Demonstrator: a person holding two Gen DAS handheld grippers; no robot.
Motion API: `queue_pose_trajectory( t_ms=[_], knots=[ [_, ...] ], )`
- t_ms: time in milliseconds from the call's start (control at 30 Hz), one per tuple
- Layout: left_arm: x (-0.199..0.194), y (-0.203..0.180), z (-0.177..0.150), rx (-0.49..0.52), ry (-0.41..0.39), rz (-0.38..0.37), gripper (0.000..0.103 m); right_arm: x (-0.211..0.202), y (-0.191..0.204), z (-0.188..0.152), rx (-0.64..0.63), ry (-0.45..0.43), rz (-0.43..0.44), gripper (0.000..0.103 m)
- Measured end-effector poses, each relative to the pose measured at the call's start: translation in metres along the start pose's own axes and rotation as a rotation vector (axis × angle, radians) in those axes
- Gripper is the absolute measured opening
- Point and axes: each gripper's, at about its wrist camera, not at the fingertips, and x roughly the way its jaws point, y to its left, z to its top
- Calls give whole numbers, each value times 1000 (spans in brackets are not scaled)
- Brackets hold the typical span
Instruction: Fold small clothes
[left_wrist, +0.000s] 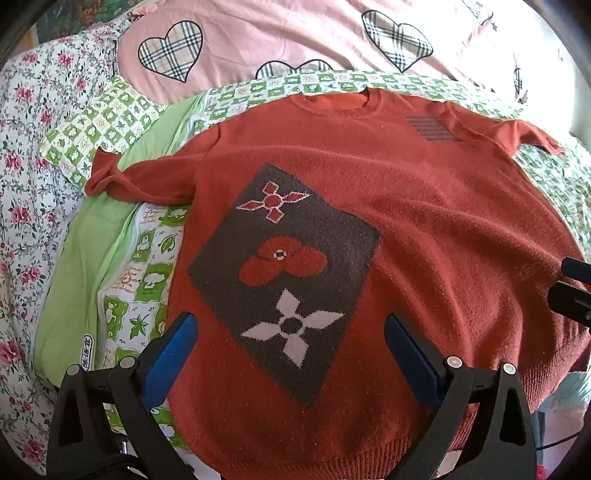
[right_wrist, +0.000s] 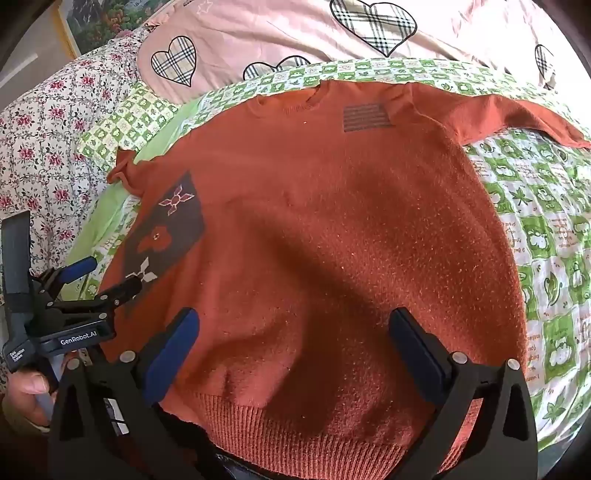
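Risk, judged: left sleeve (left_wrist: 122, 181), bunched at its cuff, could fold into a lump if not smoothed, and the fuzzy knit may snag. Left gripper (left_wrist: 290, 330), jaws wide apart and empty, hovers over the dark flower panel (left_wrist: 284, 273) of the orange sweater (right_wrist: 332, 221), spread face-up on the green-checked quilt (right_wrist: 546, 221). Right gripper (right_wrist: 295, 332), likewise wide and empty, hovers above the ribbed hem (right_wrist: 295, 432).
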Motion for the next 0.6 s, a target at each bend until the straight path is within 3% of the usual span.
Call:
queue_pose_trajectory(
  t_ms=[600],
  knots=[
    [-3,4,-3,17,11,21,101,-2,3,1,13,-51,35,102]
  ],
)
